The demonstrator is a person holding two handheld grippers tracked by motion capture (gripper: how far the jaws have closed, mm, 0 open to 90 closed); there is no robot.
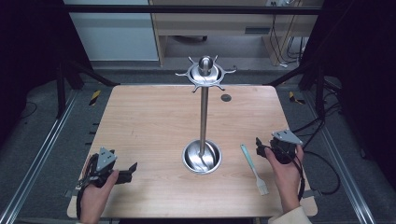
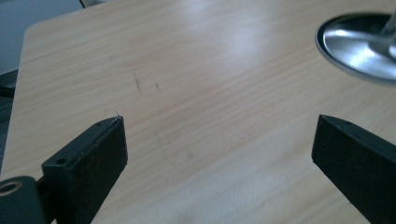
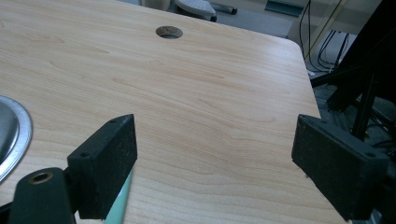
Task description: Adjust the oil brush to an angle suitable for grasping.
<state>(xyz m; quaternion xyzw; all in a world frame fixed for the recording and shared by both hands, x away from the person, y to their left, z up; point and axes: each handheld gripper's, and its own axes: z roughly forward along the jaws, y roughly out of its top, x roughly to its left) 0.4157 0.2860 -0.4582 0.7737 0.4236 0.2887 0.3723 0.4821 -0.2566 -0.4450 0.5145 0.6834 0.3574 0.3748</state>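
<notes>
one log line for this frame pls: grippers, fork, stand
left gripper: open, empty, near table edge | right gripper: open, empty, beside fork | fork: flat on table | stand: upright, hooks bare

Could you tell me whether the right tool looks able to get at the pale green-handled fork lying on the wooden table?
Probably yes: the right tool is open, beside the pale green-handled fork, which lies flat on the wooden table with nothing between them; the steel stand sits farther left.
</notes>
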